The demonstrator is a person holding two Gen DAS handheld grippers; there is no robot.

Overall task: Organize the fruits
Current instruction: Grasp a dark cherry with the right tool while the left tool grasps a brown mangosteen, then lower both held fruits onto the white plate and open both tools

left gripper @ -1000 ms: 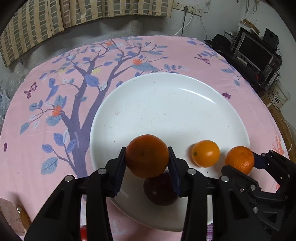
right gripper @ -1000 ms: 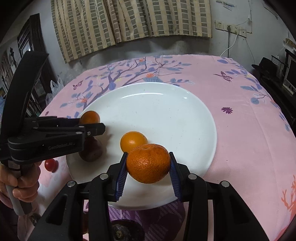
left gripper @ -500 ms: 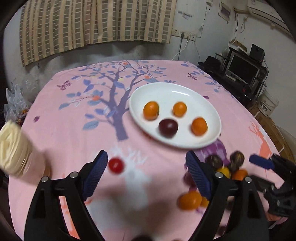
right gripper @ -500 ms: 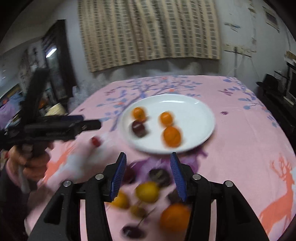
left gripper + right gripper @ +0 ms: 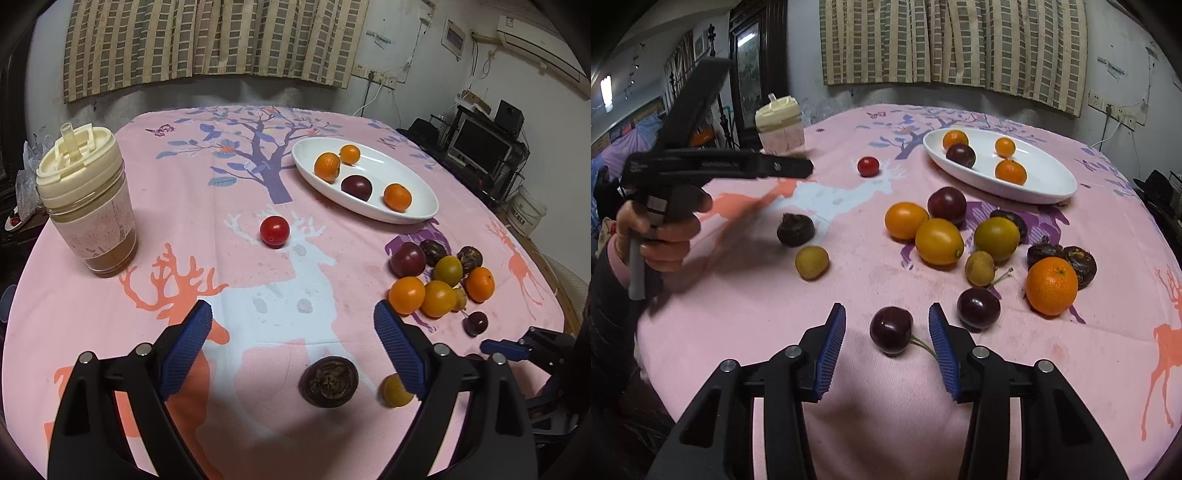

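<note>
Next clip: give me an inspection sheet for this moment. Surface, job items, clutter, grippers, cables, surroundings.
Surface: round table under a pink tablecloth with tree and deer prints.
Job's things: white plate holds three oranges and one dark plum; loose fruit cluster beside it; cherry tomato apart; a cherry lies between the right fingers.
Clutter: lidded drink cup.
Grippers: left gripper open, empty; right gripper open, around the cherry, not touching.
Cables: white cord from wall socket.
Surroundings: checked curtain, monitor, bucket.
</note>
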